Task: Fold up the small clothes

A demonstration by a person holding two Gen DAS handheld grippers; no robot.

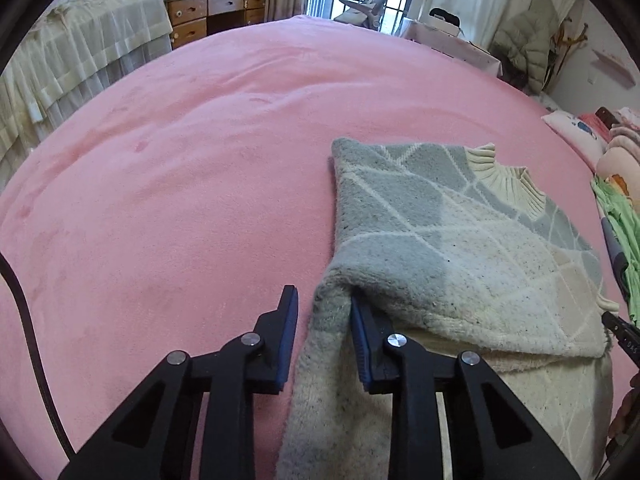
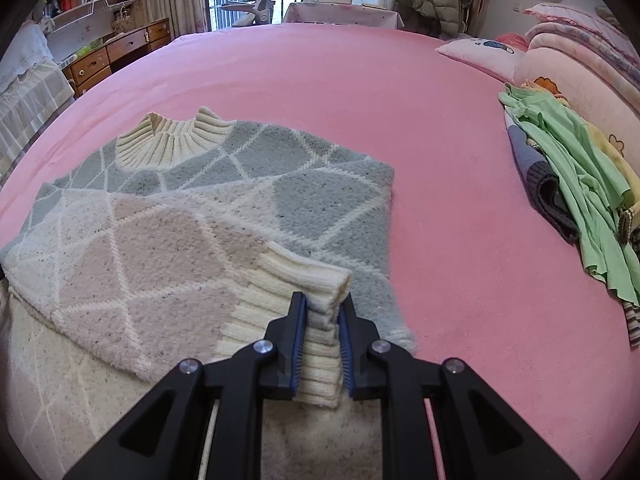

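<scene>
Sweater [image 2: 192,208]: lies flat on the pink bed [image 2: 460,160], collar at the far end, long axis running away from both cameras.
Right gripper [image 2: 322,312]: fingers clenched on the ribbed cuff [image 2: 308,280], sleeve folded across the body.
Left gripper [image 1: 324,312]: fingers spread apart; near left fold of knit sits between them, ungripped.
Nearer hand: right, judged to lead the coming fold.

The left gripper [image 1: 324,312] is held low with its jaws parted, knit fabric lying between the blue pads without being pinched. The right gripper [image 2: 323,312] is closed on a ribbed cuff [image 2: 320,292], fingers pointed toward 12 o'clock.
</scene>
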